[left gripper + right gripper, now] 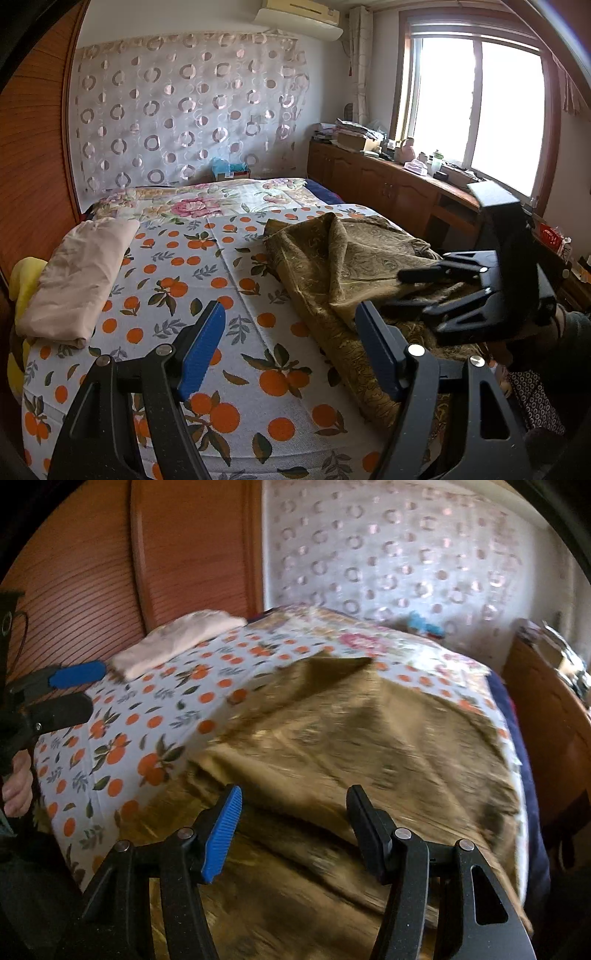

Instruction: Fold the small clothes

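Since the cloth (343, 258) lies right of frame under my right gripper (417, 295), both it and the left gripper (291, 354) spread empty, right is nearer.

Olive-gold patterned cloth (343, 258) lies spread on bed (236, 332), right half of orange-print sheet; rumpled, one flap raised in peaked fold near middle, near edge trailing toward bed's front. Far corner folded over, pointed (332, 664). Folded pale pink garment (81, 273) rests flat, neat rectangle, near bed's left edge, well apart from cloth.
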The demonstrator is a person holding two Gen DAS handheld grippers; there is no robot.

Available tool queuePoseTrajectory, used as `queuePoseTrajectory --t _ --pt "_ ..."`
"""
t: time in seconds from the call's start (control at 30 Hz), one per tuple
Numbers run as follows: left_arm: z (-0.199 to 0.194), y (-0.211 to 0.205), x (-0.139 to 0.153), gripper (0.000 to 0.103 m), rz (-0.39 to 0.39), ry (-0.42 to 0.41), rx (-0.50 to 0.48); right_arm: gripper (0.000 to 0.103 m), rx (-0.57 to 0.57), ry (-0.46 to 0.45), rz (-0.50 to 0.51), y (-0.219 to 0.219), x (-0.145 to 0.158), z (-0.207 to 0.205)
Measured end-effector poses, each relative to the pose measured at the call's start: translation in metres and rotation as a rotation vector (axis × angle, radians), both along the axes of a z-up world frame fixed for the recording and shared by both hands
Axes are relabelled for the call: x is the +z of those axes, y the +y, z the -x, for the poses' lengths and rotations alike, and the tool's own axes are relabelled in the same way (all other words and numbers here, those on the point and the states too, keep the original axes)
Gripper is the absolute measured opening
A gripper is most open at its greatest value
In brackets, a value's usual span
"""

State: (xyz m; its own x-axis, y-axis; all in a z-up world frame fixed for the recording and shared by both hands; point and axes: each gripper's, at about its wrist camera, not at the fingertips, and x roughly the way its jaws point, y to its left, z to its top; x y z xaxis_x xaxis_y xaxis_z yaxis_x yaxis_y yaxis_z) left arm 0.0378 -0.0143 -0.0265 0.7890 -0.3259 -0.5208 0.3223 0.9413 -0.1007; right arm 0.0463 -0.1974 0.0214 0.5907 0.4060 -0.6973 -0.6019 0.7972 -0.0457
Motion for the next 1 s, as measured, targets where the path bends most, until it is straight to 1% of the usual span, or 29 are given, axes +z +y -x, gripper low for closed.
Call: queuePoseTrajectory --t 0.13,0.23,0.37,0.47,0.63,0.67,0.73,0.77,0.8,0.9,1.0 --pt "0.001 0.000 -0.001 0.074 0.001 0.000 0.003 0.061 0.058 0.027 0.011 0.014 0.000 -0.004" --pt "0.000 0.004 -0.002 0.074 0.004 0.001 0.006 0.061 0.086 0.030 0.023 0.019 0.001 -0.004" --pt "-0.001 0.006 -0.001 0.074 0.005 0.003 0.006 0.061 0.104 0.027 0.056 0.025 -0.002 -0.005" --pt "-0.001 0.006 -0.001 0.074 0.004 0.003 0.005 0.061 0.109 0.065 0.081 0.022 -0.009 -0.013" --pt "-0.001 0.007 -0.002 0.074 0.006 0.007 0.006 0.061 0.091 0.101 -0.003 0.003 -0.005 -0.023" --pt "-0.001 0.007 -0.002 0.074 0.006 0.007 0.006 0.058 0.091 0.103 -0.011 0.002 -0.004 -0.023" --pt "-0.001 0.007 -0.002 0.074 0.005 0.007 0.004 0.029 0.091 0.098 -0.018 -0.003 -0.002 -0.023" --pt "-0.002 0.007 -0.002 0.074 0.005 0.007 0.003 0.020 0.090 0.089 -0.016 -0.007 0.000 -0.023" --pt "-0.003 0.007 -0.002 0.074 0.006 0.008 0.001 0.008 0.086 0.072 -0.018 -0.008 0.002 -0.023" --pt "-0.009 0.005 -0.006 0.074 0.022 0.019 -0.006 0.007 0.045 -0.010 -0.061 -0.023 0.018 -0.018" --pt "-0.018 0.000 -0.009 0.074 0.012 0.032 -0.016 0.007 -0.029 -0.080 -0.076 -0.049 0.042 -0.020"
